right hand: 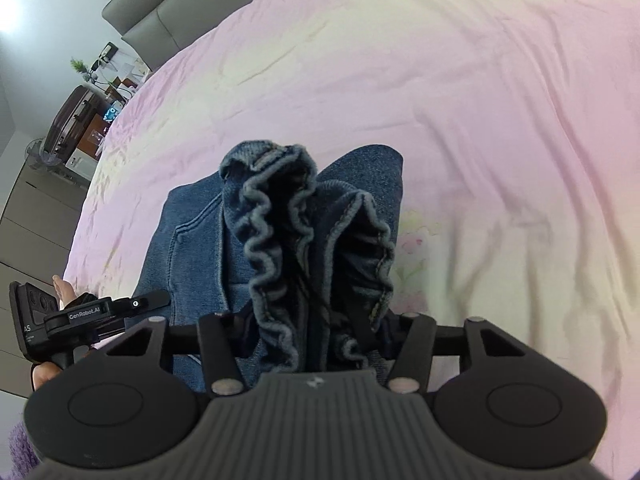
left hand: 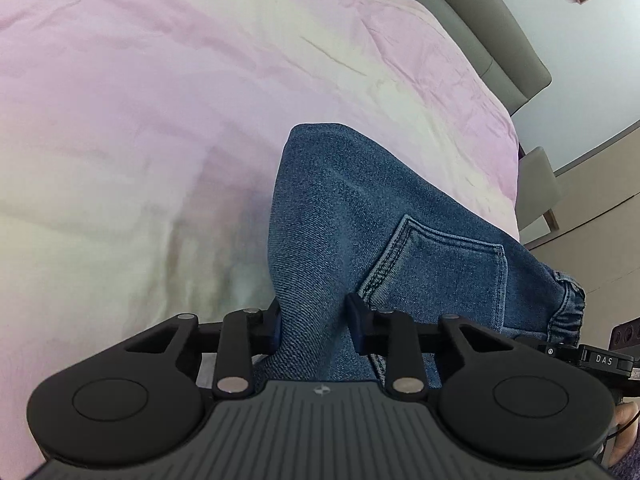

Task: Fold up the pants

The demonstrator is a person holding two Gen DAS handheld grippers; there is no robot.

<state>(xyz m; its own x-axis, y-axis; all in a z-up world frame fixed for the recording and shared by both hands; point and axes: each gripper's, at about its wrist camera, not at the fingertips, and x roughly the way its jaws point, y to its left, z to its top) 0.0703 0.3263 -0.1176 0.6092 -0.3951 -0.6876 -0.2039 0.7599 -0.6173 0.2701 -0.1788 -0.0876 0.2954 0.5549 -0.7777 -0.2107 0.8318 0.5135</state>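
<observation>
**Pants gripped at both ends, fold barely begun**

Denim pants [left hand: 360,220] lie bunched at bed centre, partly raised off the pink sheet [left hand: 160,100]. Left hand-held gripper [left hand: 314,326] clenched on a denim fold beside the back pocket [left hand: 440,272]; right hand-held gripper [right hand: 316,334] clamped on the ruffled elastic waistband [right hand: 276,216]. No neat fold visible; flattening and folding remain. Headboard [left hand: 500,32] at 1 o'clock, bedside clutter well apart; nothing obstructs.

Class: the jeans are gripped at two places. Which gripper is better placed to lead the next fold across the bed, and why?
Probably the right gripper: it clamps the bunched waistband, the end to carry over. The left gripper pinches plain denim beside the back pocket, better for steadying the jeans.
</observation>
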